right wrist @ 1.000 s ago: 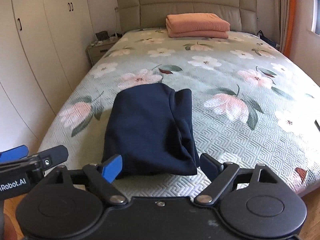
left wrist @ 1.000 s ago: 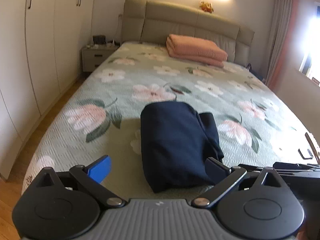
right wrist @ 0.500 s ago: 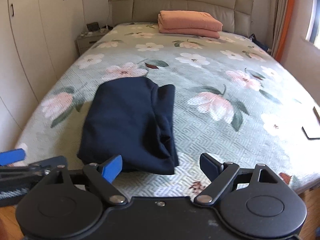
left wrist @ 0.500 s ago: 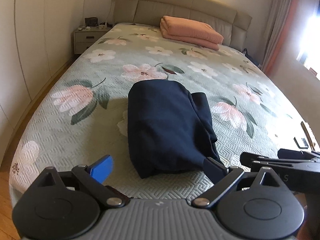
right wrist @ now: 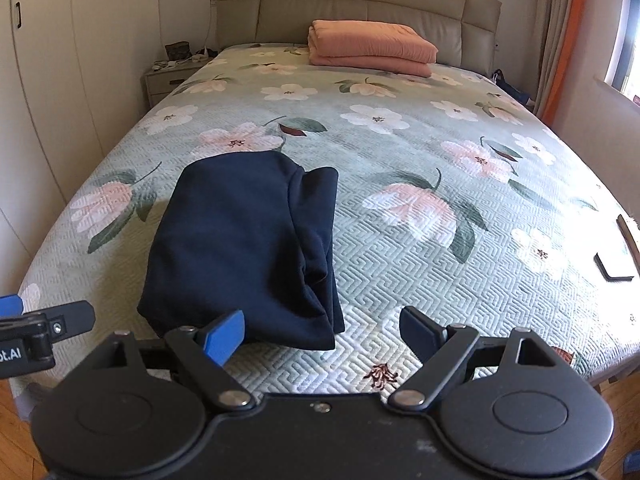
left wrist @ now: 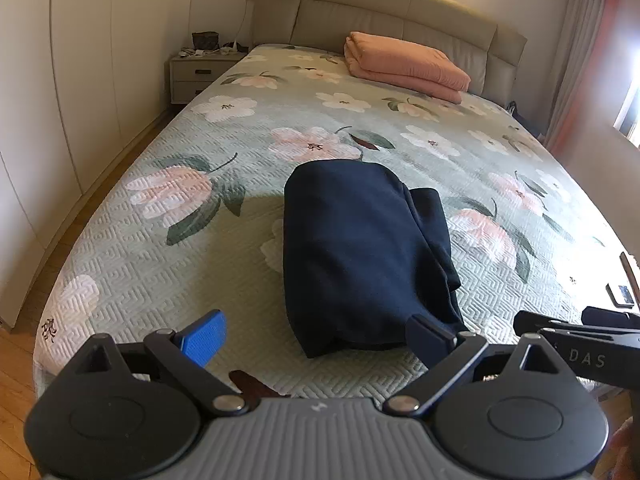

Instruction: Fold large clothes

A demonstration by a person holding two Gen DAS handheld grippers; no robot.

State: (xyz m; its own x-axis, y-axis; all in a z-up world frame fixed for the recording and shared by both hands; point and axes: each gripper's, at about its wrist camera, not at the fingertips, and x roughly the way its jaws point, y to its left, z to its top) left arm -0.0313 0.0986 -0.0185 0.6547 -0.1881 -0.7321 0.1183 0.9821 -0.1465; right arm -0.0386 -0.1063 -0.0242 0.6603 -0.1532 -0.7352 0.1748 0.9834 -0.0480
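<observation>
Where it lies folded, navy garment (left wrist: 360, 248) on floral bedspread (left wrist: 160, 264), right edge layered

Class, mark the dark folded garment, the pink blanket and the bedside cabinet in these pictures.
Dark folded garment (right wrist: 240, 248), right wrist view, middle of its top layer.
Pink blanket (right wrist: 370, 46), right wrist view, middle of the folded stack.
Bedside cabinet (left wrist: 196, 80), left wrist view, drawer front.

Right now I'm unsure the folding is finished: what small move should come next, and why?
Probably draw both grippers back. The navy garment already lies folded on the bed, and the left gripper and right gripper are open and hold nothing.
</observation>
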